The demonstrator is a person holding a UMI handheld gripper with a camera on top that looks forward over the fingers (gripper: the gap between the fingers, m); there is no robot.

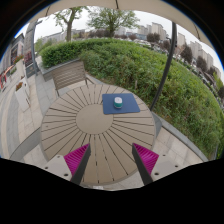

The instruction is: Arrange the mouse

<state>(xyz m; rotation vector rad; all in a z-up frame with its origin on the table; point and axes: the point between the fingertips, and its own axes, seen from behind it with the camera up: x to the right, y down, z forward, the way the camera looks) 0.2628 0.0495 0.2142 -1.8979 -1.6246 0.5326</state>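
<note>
A small light-coloured mouse (pixel 118 100) lies on a dark blue mouse mat (pixel 120 104) on the far right part of a round slatted wooden table (pixel 85 125). My gripper (pixel 111 160) hovers over the near edge of the table, well short of the mat. Its two fingers stand wide apart with the magenta pads (pixel 75 158) showing, and nothing is between them.
A slatted wooden chair (pixel 68 74) stands behind the table at the far left. More furniture (pixel 18 85) stands further left on the paved terrace. A green hedge (pixel 150 70) runs behind and to the right. A dark pole (pixel 163 60) rises at the right.
</note>
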